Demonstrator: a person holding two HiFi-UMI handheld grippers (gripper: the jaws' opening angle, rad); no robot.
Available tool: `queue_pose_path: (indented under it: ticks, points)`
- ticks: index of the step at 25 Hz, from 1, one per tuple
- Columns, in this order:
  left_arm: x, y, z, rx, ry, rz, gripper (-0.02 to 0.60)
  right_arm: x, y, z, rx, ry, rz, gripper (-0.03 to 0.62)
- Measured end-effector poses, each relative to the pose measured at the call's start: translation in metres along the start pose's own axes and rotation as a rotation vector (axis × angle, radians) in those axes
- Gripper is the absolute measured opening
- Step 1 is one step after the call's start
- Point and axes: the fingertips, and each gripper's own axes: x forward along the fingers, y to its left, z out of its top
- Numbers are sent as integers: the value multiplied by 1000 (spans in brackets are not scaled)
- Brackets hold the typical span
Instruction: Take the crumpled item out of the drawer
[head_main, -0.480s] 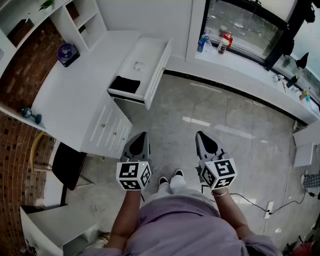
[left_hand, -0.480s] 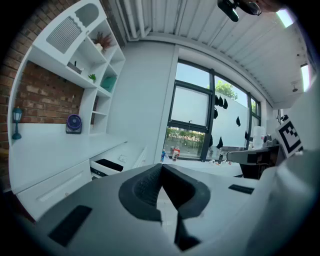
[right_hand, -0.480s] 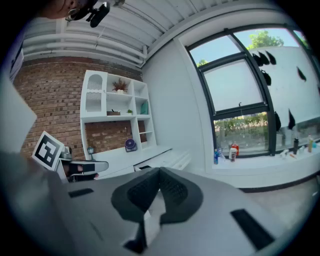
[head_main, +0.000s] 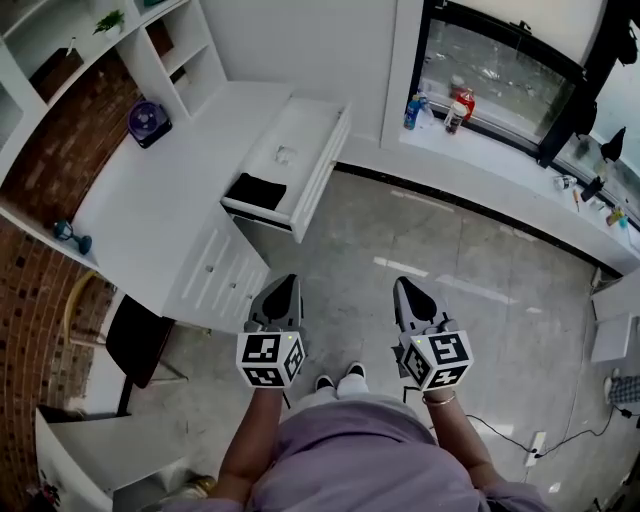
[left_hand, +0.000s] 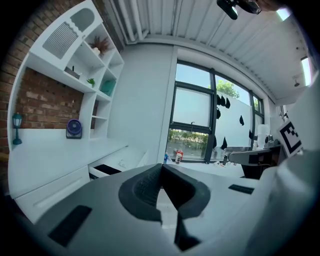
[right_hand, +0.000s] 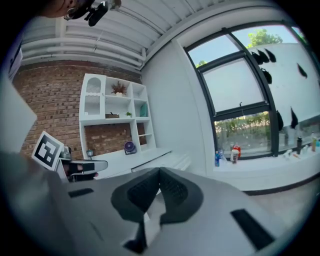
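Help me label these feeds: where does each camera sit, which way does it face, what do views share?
Head view: on the person's head, facing steeply down at desk and open drawer; forearms, shoes, left gripper, right gripper show.
Left gripper view: on the left gripper, along its shut jaws toward the window; right gripper at right edge.
Right gripper view: on the right gripper, along shut jaws toward the shelves; left gripper at left edge.
Shared: purple fan, sill bottles.
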Motion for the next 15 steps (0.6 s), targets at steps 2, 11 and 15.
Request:
queue_pose_path:
  ticks: [2, 11, 15]
  points:
    - [3, 0, 3, 2, -8, 14, 0, 3, -4, 3, 0, -6, 9, 4]
    - [14, 4, 16, 4, -35, 67, 67, 12, -19, 12, -2, -16, 47, 3]
    - [19, 11, 20, 2, -33, 89, 97, 17, -25, 14, 11, -12, 49, 4]
